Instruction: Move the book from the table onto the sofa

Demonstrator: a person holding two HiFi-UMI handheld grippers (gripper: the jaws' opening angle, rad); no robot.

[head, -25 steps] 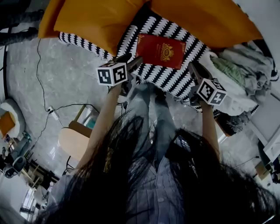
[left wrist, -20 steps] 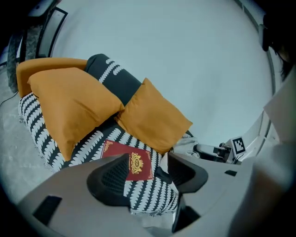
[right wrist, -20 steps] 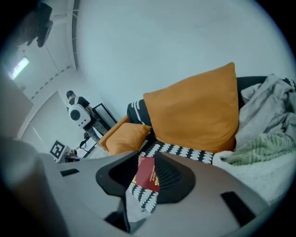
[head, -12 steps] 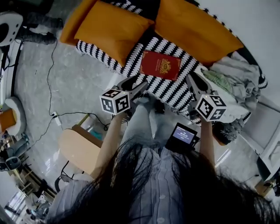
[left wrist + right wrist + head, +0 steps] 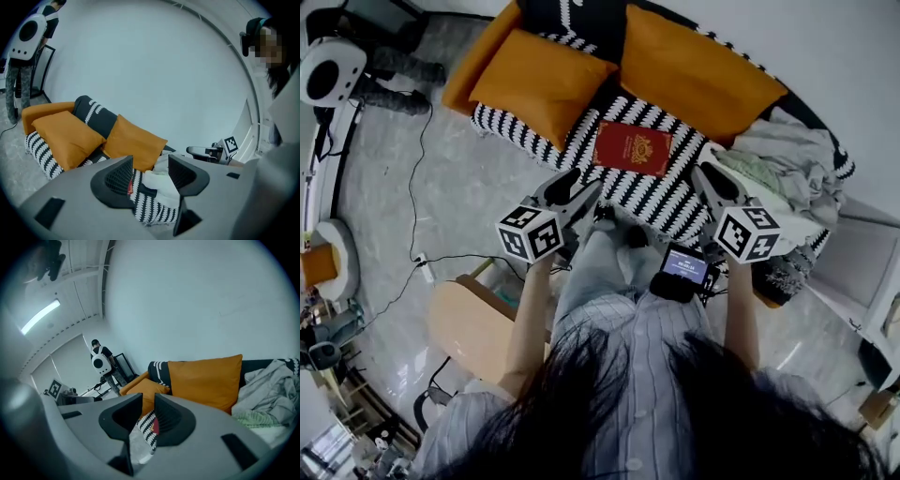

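The red book [image 5: 633, 148] with a gold crest lies flat on the black-and-white striped sofa seat [image 5: 666, 202], and neither gripper touches it. My left gripper [image 5: 586, 183] hangs short of the seat's front edge, below and left of the book. Its jaws stand wide and are closing with nothing between them [image 5: 147, 176]. My right gripper [image 5: 703, 173] is to the book's right. Its jaws are narrow, still closing and empty [image 5: 148, 416]. A red sliver of the book [image 5: 130, 187] shows past the left jaw.
Two orange cushions [image 5: 544, 80] [image 5: 698, 75] lean at the sofa's back. A heap of pale clothes [image 5: 787, 164] fills the sofa's right end. A wooden stool [image 5: 469, 323] and a cable [image 5: 412, 216] are on the floor at left. A small screen device [image 5: 682, 270] hangs at the person's waist.
Both grippers have drawn back from the book toward the person and risen. The book stays flat on the sofa seat. The view has lifted, showing more of the sofa.
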